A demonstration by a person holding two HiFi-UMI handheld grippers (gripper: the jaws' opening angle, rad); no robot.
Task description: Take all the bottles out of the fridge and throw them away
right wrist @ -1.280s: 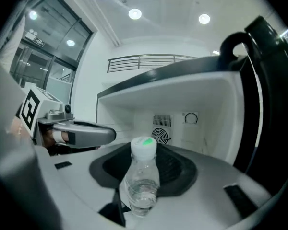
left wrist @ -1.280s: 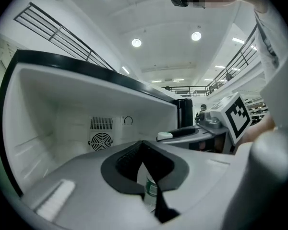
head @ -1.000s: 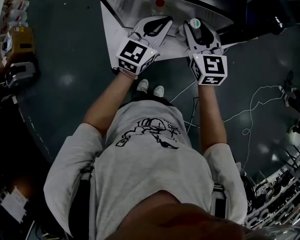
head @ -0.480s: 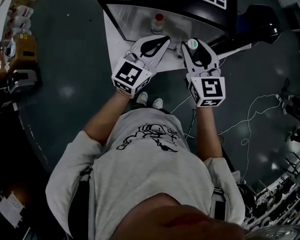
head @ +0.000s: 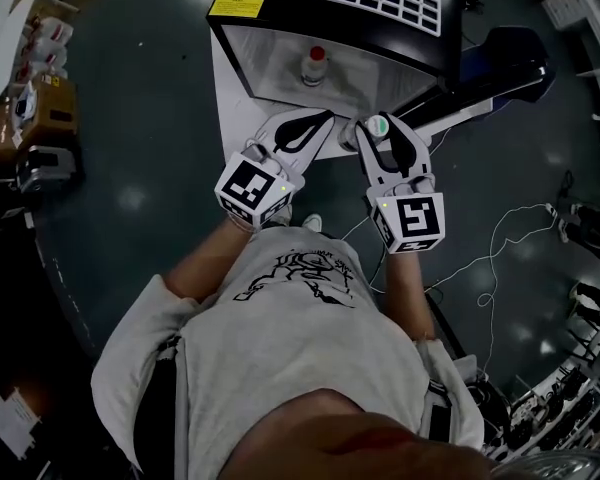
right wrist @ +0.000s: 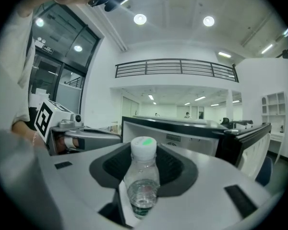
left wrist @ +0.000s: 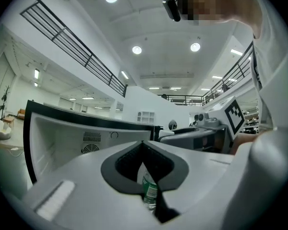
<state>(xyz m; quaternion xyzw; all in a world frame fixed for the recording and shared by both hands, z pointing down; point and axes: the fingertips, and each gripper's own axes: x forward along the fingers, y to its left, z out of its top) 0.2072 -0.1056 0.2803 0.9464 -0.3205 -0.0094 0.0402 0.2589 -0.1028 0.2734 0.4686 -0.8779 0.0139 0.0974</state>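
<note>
A small black fridge (head: pixel 242 40) stands open on the floor ahead of me, and one clear bottle with a red cap (head: pixel 314 65) stands upright inside it. Just in front of the opening, my right gripper (head: pixel 380 133) is shut on a clear bottle with a white and green cap (head: pixel 378 125); that bottle (right wrist: pixel 143 181) stands upright between the pads. My left gripper (head: pixel 310 128) hangs beside it, its jaws closed tip to tip and the hollow between them dark. In the left gripper view a strip of green-labelled bottle (left wrist: pixel 149 191) shows through the slit; whether it is held I cannot tell.
The fridge's white door (head: pixel 223 93) hangs open at the left. A dark blue object (head: pixel 510 53) stands right of the fridge. Thin cables (head: pixel 500 238) trail over the floor at the right, and boxes and clutter (head: pixel 35 88) line the left edge.
Both grippers have drawn back from the fridge opening toward my body, the right one bringing its bottle along. The red-capped bottle inside has stayed put.
</note>
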